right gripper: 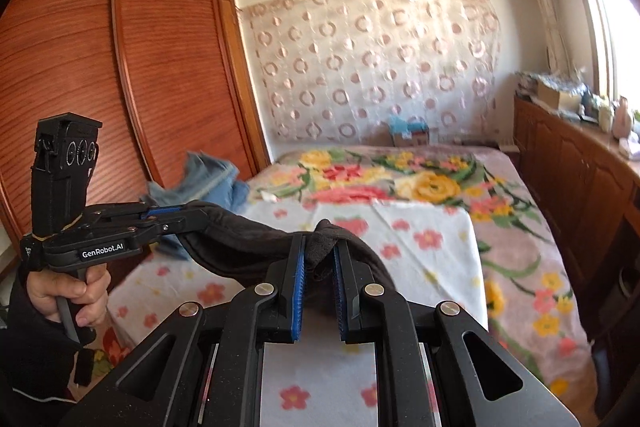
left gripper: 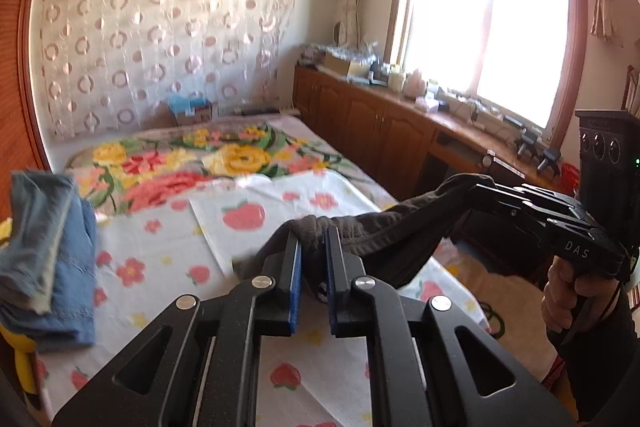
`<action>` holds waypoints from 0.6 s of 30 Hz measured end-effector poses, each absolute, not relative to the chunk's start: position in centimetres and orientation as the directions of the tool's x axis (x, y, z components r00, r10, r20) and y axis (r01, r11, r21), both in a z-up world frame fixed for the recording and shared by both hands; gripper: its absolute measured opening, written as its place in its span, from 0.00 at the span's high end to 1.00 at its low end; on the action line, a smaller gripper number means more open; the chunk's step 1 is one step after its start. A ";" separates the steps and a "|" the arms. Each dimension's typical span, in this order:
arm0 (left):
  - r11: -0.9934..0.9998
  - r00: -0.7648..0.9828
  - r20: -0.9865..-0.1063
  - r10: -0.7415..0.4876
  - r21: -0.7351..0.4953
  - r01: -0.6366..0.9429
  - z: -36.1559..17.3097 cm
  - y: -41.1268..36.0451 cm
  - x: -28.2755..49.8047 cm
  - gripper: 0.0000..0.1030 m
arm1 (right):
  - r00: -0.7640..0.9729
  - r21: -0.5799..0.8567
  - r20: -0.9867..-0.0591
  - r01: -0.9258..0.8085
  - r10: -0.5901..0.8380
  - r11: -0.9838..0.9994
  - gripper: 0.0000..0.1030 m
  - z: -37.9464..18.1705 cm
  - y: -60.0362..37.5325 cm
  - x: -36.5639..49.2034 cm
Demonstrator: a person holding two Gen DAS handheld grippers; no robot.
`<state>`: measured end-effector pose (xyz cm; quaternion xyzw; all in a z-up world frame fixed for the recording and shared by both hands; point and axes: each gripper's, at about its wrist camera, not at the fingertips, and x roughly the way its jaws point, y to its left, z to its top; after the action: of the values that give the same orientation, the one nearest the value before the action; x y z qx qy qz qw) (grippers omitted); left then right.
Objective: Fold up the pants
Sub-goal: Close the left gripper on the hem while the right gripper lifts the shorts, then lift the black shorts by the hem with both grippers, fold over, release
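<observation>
Dark brown pants (left gripper: 384, 227) hang stretched in the air between my two grippers, above the bed. My left gripper (left gripper: 312, 239) is shut on one end of the waistband; it also shows in the right wrist view (right gripper: 176, 213). My right gripper (right gripper: 320, 247) is shut on the other end of the pants (right gripper: 248, 243); it also shows in the left wrist view (left gripper: 476, 187). The rest of the pants hangs below the jaws, mostly hidden.
The bed has a white flowered sheet (left gripper: 168, 251) and a bright floral blanket (left gripper: 224, 155) behind. A pile of blue denim clothes (left gripper: 48, 259) lies at the bed's left edge. Wooden cabinets (left gripper: 380, 131) run along the right under the window; a wardrobe (right gripper: 120, 87) stands left.
</observation>
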<state>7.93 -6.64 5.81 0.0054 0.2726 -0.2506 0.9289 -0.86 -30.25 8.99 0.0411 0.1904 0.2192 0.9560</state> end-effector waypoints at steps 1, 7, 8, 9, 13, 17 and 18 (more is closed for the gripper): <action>0.878 0.739 -0.492 -0.459 -0.124 0.462 6.7 -6.2 7.9 0.89 | 0.833 0.157 -0.330 -0.417 0.445 0.895 0.88 9.9 -30.0 -1.0; 0.902 0.795 -0.438 -0.420 -0.105 0.419 9.8 -4.0 8.6 0.89 | 0.822 0.161 -0.276 -0.472 0.499 0.867 0.88 12.7 -28.8 -0.2; 0.908 0.800 -0.440 -0.408 -0.102 0.407 9.7 -3.6 9.2 0.89 | 0.816 0.169 -0.279 -0.478 0.507 0.862 0.88 12.7 -28.7 0.4; 0.914 0.804 -0.444 -0.395 -0.098 0.394 9.5 -3.3 9.8 0.89 | 0.808 0.179 -0.286 -0.484 0.516 0.857 0.88 12.7 -28.3 1.4; 0.945 0.834 -0.448 -0.321 -0.094 0.313 8.1 -1.1 14.1 0.89 | 0.786 0.176 -0.315 -0.503 0.533 0.846 0.88 11.3 -28.1 5.4; 0.959 0.836 -0.470 -0.281 -0.106 0.263 7.6 0.4 18.9 0.89 | 0.779 0.163 -0.333 -0.507 0.531 0.847 0.88 11.8 -28.1 12.0; 0.962 0.843 -0.465 -0.271 -0.096 0.256 8.0 0.4 19.3 0.89 | 0.783 0.155 -0.334 -0.504 0.525 0.850 0.88 12.2 -27.9 13.3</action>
<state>19.26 0.40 7.96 -0.0153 0.2445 -0.1374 0.9597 13.33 -27.94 12.17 0.0285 0.1853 0.2724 0.9438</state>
